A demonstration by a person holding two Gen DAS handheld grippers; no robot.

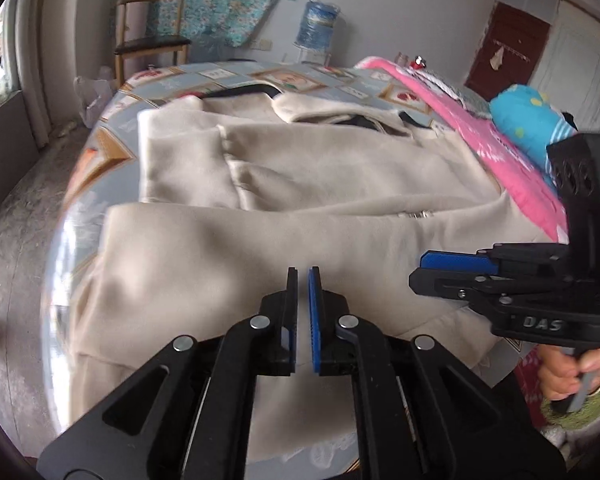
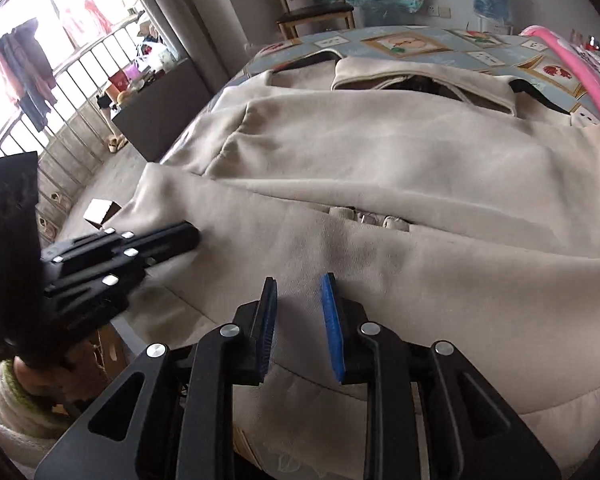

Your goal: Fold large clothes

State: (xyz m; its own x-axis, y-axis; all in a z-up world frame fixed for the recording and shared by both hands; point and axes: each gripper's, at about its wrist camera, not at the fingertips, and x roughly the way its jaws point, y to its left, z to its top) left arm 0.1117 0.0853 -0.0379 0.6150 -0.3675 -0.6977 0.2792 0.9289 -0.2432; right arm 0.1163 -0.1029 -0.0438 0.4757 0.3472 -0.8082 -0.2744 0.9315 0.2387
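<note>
Right up against my left camera is the left gripper (image 1: 303, 276), fingers pressed nearly together with just a sliver of gap and nothing pinched between them. It hovers over the near hem of the coat (image 1: 300, 184). My right gripper (image 2: 299, 286) is the closest thing in the other camera, fingers spread apart with only cloth showing through the gap, nothing gripped.

Biggest thing in the scene is the bed (image 1: 228, 74) with its picture-frame print sheet, and the beige coat is spread across most of it, collar at the far end, hem hanging over the near edge. One sleeve is folded in over the body on the left, and a front panel lies across the middle with a small metal fastener (image 2: 370, 218) peeking out at its edge. A pink blanket (image 1: 512, 152) runs along the right side of the bed, touching the coat's right edge, with a blue spotted plush (image 1: 528, 116) on it.

Past the far end of the bed there's a wooden chair (image 1: 152, 40) against a floral cloth on the wall, and a water jug (image 1: 318, 24) to its right. Window bars (image 2: 80, 80) show on the far left.
</note>
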